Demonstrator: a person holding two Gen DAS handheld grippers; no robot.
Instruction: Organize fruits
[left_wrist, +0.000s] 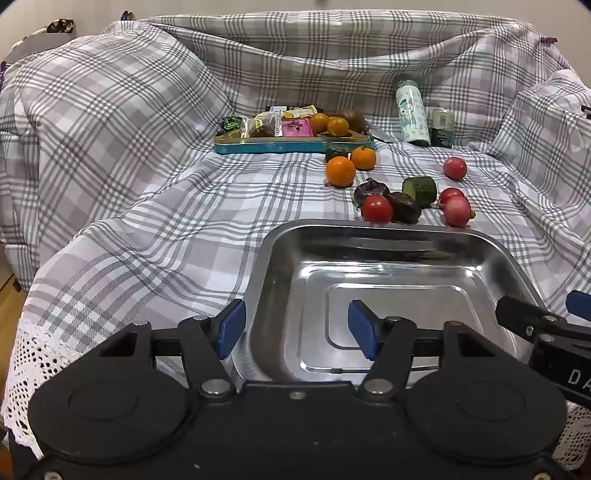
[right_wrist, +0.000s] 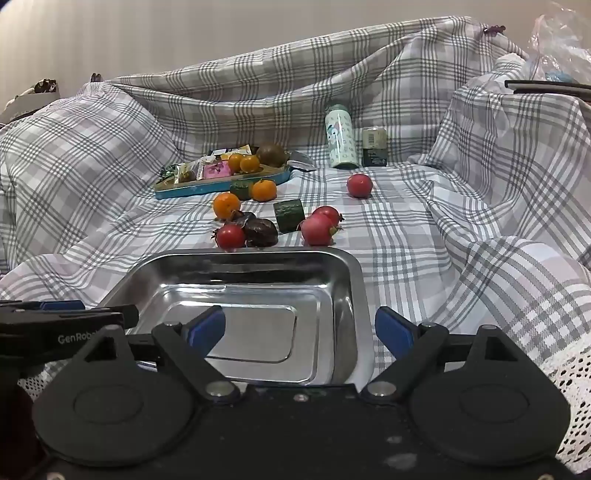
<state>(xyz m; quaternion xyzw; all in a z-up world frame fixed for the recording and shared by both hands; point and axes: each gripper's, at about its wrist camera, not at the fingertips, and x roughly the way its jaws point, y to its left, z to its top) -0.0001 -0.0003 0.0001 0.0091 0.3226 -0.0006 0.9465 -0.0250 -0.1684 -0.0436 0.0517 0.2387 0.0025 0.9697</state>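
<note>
While the fruits lie loose on the plaid cloth, nothing sits in the steel tray at the near edge. Just past the tray's far rim a red tomato rests against a dark wrinkled fruit, with a second dark one right behind them. A cut green cucumber piece stands beside those, and toward the right lie two reddish fruits touching each other, then another red one on its own farther back. Two oranges sit side by side a little farther in, just in front of a blue tin tray that carries snack packets, two more small oranges and a brownish round fruit. A small dark green block leans at that tray's front edge. Toward the far right corner a pale printed bottle stands upright with a short green can next to it. The left gripper hangs over the steel tray's near left corner, its blue pads spread wide with nothing between them but the rim below. The right gripper hovers at the tray's near right corner, fingers likewise wide apart and empty. White lace trims the cloth's near edge.
</note>
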